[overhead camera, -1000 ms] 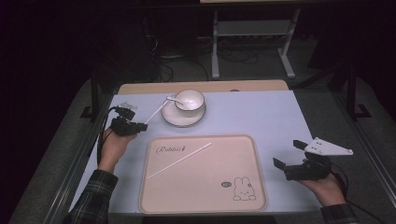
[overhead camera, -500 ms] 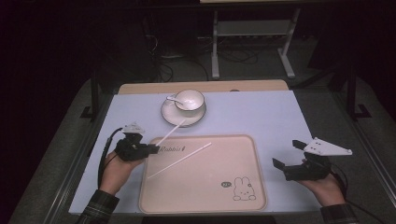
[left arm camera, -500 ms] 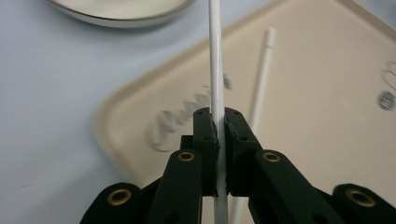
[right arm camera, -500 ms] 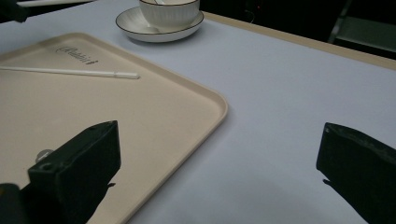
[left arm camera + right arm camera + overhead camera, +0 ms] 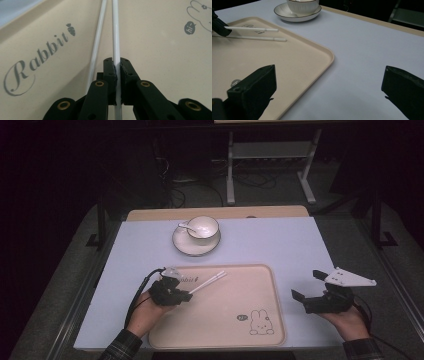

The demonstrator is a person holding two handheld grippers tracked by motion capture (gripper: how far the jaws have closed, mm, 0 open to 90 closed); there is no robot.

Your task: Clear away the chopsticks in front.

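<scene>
My left gripper point(image 5: 188, 294) hangs over the left part of the beige rabbit tray point(image 5: 225, 330), shut on a white chopstick point(image 5: 115, 37) that points away from it just above the tray. A second white chopstick point(image 5: 96, 45) lies on the tray close beside the first. From the right gripper view the pair shows as the held chopstick point(image 5: 252, 29) above the lying chopstick point(image 5: 259, 38). My right gripper point(image 5: 305, 284) rests off the tray's right edge, its jaws wide apart over bare table point(image 5: 328, 72).
A white cup point(image 5: 202, 227) on a saucer point(image 5: 186, 248), with a spoon point(image 5: 184, 226) in it, stands beyond the tray. The tray bears the word "Rabbit" point(image 5: 37, 60) and a rabbit drawing point(image 5: 262, 321). A metal stand point(image 5: 267, 155) is behind the table.
My left hand has come nearer and to the right, from beside the tray's far left corner to above its left part, carrying the chopstick. The right hand has stayed put.
</scene>
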